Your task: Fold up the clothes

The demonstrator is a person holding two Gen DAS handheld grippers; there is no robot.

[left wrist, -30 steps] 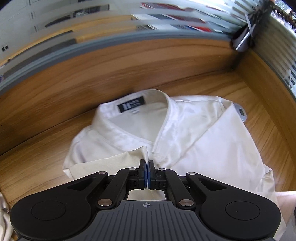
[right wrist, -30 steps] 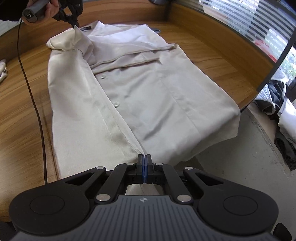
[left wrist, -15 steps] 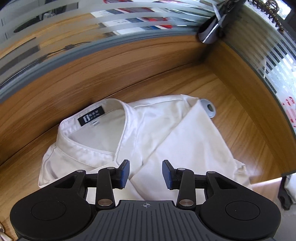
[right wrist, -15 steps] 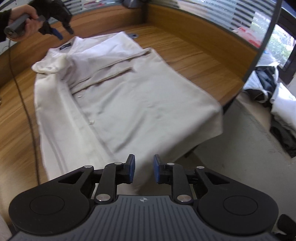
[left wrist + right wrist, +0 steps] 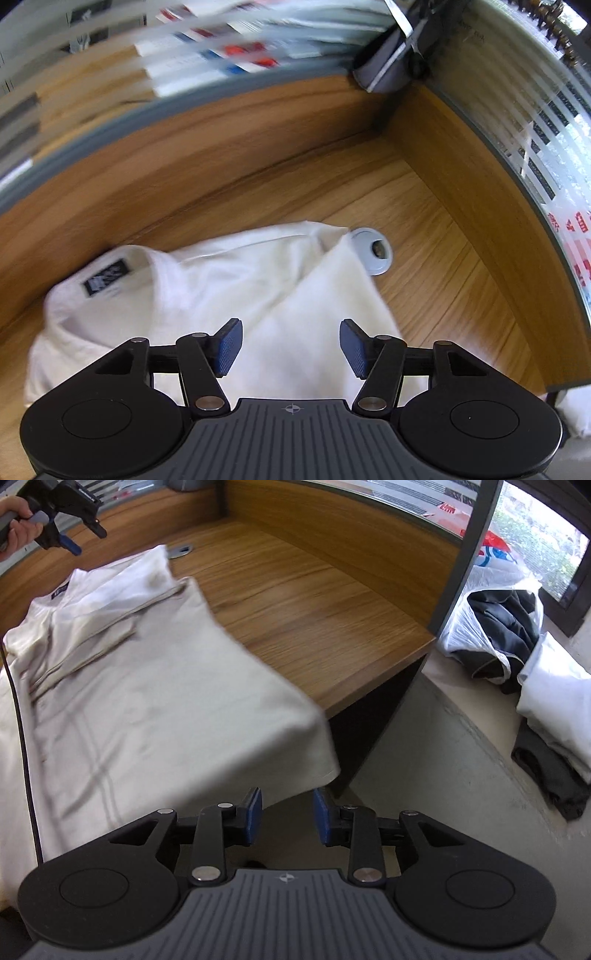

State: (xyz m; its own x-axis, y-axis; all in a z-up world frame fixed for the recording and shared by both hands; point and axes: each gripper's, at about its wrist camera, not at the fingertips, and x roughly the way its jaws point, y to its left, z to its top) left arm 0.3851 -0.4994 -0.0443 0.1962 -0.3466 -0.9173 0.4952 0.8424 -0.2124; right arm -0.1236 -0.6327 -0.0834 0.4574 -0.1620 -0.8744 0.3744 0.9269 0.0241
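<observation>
The right gripper (image 5: 287,818) is above the near hem of the shirt (image 5: 147,701), its jaws opening with nothing between them — the hem hangs a little over the edge of the desk (image 5: 295,602). The shirt lies flat on the desk, sleeves folded in, collar at the far end. There the left gripper (image 5: 290,347) hangs over the collar part, its jaws also opening and empty — just beyond the shirt's shoulder is a grey grommet (image 5: 373,251).
</observation>
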